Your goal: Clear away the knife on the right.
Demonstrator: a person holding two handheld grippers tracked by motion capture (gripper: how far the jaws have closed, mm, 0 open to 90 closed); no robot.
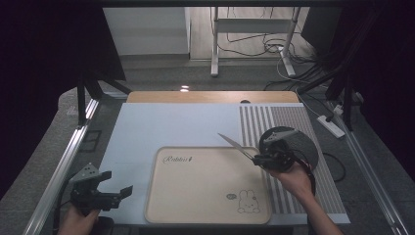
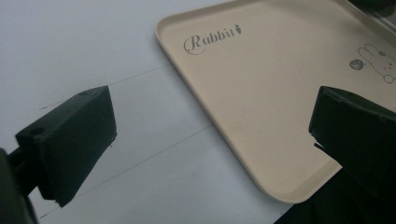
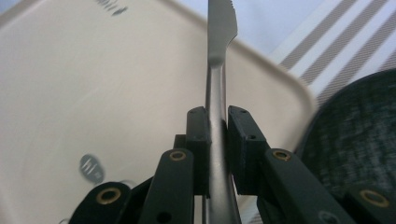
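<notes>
1. High view, nearest: left gripper (image 1: 113, 192), jaws apart and empty, just left of the beige rabbit-print tray (image 1: 195, 200).
2. Farther: right gripper (image 1: 258, 159) clamps a silver table knife (image 1: 236, 145) over the tray's far-right corner, beside a dark round plate (image 1: 306, 144).
3. Held narrowly, the knife could pivot and slip.

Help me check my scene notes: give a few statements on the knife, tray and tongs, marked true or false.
1. The right tongs grip a knife. True.
2. The left tongs hold a spoon. False: they are open and hold nothing.
3. The tray bears a rabbit drawing. True.
4. The knife lies flat in the tray. False: it is held up, its blade past the tray's far right corner.
5. A dark plate sits on the striped mat. True.
</notes>
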